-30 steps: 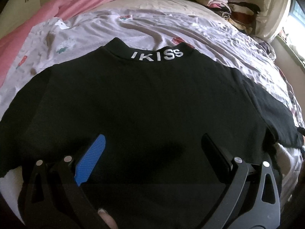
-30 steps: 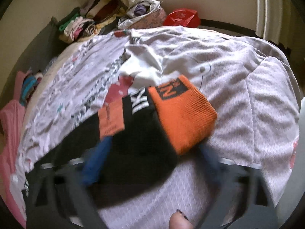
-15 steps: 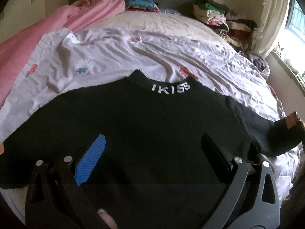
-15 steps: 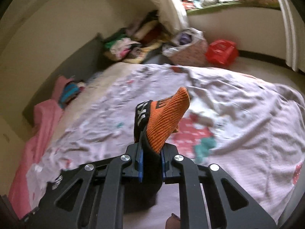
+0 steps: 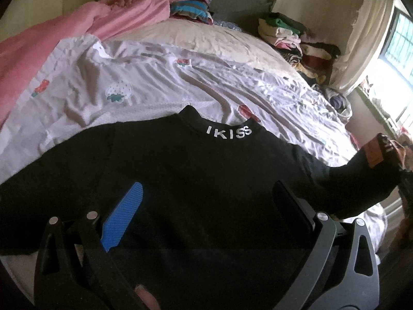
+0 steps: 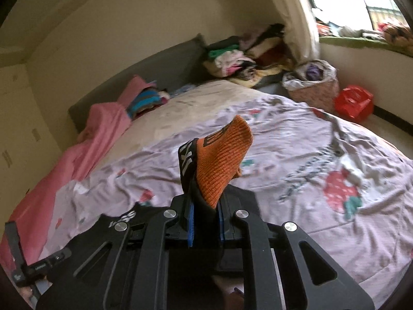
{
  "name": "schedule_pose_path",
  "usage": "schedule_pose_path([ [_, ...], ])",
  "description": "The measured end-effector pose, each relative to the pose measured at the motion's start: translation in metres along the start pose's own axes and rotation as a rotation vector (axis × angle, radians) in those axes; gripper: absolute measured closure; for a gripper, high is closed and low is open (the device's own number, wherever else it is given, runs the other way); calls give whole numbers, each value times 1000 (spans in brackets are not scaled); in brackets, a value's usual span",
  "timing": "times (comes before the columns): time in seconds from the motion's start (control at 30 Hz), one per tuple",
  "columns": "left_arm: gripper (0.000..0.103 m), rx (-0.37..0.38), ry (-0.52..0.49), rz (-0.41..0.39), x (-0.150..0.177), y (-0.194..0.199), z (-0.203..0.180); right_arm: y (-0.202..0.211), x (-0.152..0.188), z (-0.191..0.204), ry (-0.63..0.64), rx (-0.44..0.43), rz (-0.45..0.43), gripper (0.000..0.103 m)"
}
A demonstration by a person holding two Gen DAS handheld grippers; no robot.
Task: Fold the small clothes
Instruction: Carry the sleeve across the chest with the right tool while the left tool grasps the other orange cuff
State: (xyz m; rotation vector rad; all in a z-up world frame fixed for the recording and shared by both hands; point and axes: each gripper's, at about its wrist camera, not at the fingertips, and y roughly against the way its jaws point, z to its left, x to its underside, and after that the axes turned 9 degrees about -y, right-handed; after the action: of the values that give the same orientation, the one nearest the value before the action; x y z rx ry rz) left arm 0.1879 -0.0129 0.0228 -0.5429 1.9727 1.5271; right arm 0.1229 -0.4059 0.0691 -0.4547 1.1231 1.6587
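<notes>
— While the black top (image 5: 196, 180) lies flat on the bed sheet (image 5: 160, 85), what is the right gripper (image 6: 205, 222) doing?
— Its jaws just squeezed tight on the orange cuff (image 6: 222, 155) and hold the sleeve up.
— And the left gripper (image 5: 206, 206)?
— It is wide open over the top, holding nothing.

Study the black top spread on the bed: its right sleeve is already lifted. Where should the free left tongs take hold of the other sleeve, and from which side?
Probably at the cuff end of the left sleeve, which lies flat toward the picture's left on the black top. Bring the open left tongs in from that outer side, low along the bedsheet, mirroring the right tongs shut on the orange cuff.
</notes>
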Motion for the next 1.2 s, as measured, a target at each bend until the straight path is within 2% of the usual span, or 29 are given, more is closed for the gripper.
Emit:
schedule_pose_path([
  [0.2, 8, 59, 70, 3, 0, 2, 17, -9, 22, 49, 85, -46, 40, 91],
  [0.47, 8, 111, 135, 13, 0, 2, 41, -26, 57, 102, 204, -63, 72, 91],
  [0.77, 9, 239, 235, 47, 7, -10, 63, -57, 101, 144, 316, -61, 130, 90],
  [1.0, 9, 277, 277, 61, 11, -16, 72, -79, 140, 170, 376, -92, 202, 88],
  [1.07, 10, 288, 290, 67, 13, -19, 75, -83, 154, 178, 397, -113, 228, 79],
  [1.1, 11, 289, 299, 70, 14, -20, 76, -83, 159, 181, 406, -127, 237, 71],
  [1.2, 16, 301, 330, 82, 17, -24, 84, -80, 176, 191, 451, -188, 287, 57],
])
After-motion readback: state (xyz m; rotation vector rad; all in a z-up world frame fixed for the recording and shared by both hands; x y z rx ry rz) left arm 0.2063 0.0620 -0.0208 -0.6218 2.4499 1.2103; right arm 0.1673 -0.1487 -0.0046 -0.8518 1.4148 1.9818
